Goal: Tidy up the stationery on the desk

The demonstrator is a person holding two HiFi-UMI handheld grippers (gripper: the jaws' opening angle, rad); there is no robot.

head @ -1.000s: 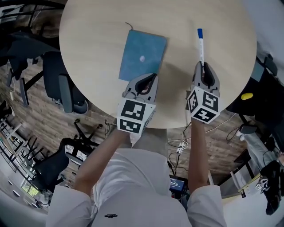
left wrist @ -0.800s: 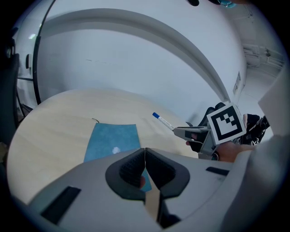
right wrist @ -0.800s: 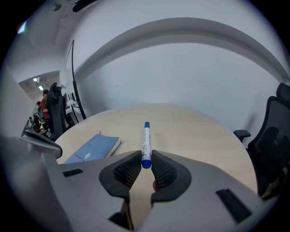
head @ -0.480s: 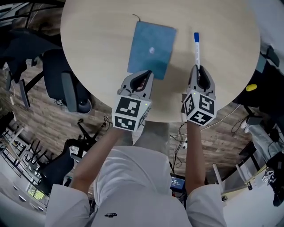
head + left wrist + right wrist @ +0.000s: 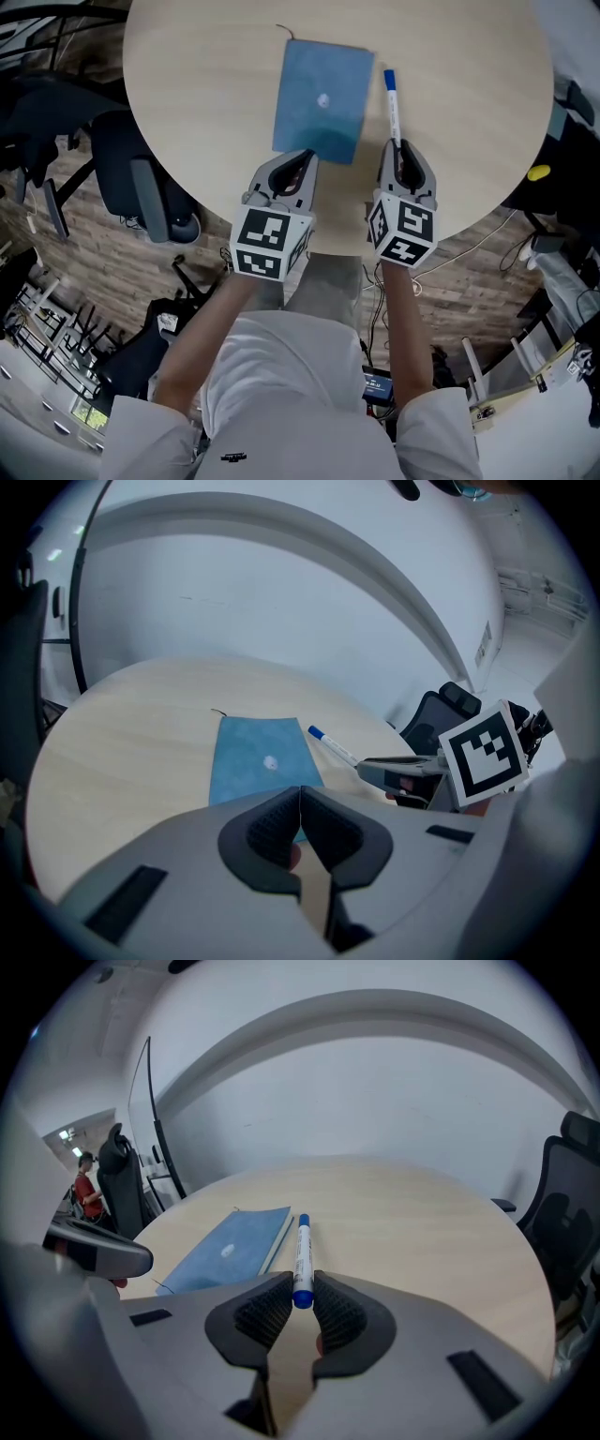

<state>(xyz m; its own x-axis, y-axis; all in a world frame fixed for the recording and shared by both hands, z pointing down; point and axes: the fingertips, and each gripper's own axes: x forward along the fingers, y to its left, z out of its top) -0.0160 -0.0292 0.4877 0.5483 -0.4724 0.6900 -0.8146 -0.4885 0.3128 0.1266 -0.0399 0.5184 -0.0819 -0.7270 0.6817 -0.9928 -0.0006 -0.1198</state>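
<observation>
Writing: the white spot on the blue notebook [image 5: 323, 98] is too small to read. Both arms reach forward, grippers tilted down, side by side. Left gripper [image 5: 300, 794]: jaws together at the notebook's near edge. Right gripper [image 5: 300, 1286]: clamped on the blue end of the pen [image 5: 301, 1246]. The pen sits just beside the notebook, which lies on the table [image 5: 206, 84].

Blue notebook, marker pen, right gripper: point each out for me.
blue notebook [image 5: 323, 98], head view, middle of its cover.
marker pen [image 5: 393, 108], head view, white barrel beyond the jaws.
right gripper [image 5: 300, 1288], right gripper view, midway between its fingertips.
</observation>
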